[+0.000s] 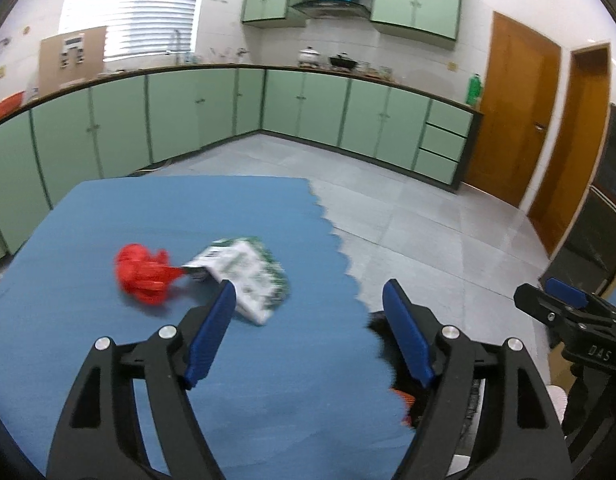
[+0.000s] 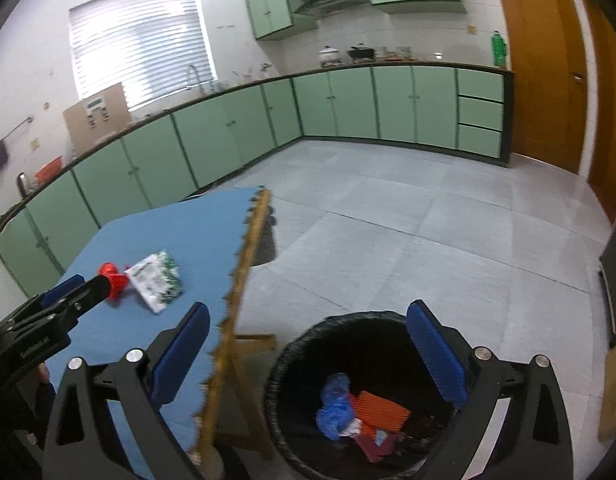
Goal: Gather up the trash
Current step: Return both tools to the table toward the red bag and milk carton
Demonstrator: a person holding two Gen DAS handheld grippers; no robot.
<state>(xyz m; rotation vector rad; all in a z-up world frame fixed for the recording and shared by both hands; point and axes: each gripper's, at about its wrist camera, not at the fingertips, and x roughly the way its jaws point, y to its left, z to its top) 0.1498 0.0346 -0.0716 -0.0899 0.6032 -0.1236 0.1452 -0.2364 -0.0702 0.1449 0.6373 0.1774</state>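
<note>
The left gripper [image 1: 308,300] hangs over the blue mat [image 1: 148,216], its 2 blue-padded jaws standing wide apart with nothing between them. Ahead of it on the mat lie 2 pieces of trash: a crumpled red bag [image 1: 142,278] and, touching its right side, a white-and-green wrapper [image 1: 248,276] lying flat. The left jaw's tip overlaps the wrapper's near edge in the left wrist view, though whether it touches cannot be told. The mat covers a table [image 2: 244,264] whose wooden edge shows under the mat's toothed border in the right wrist view. The right gripper [image 2: 308,320] hangs over a black-lined bin [image 2: 292,360] on the tiled floor [image 2: 427,240] just beside the table, its jaws spread as wide as they go and holding nothing. In the bin lie a crumpled blue bag [image 2: 333,404], an orange ridged piece [image 2: 381,410] touching it, and a dark red scrap [image 2: 373,446] below them. From the right wrist view the bag [image 2: 112,276] and wrapper [image 2: 156,280] sit well apart from the bin, up on the mat [image 2: 180,236], with the left gripper [image 2: 84,288] reaching toward them from the left. Green cabinets [image 1: 308,108] run along the far walls.
</note>
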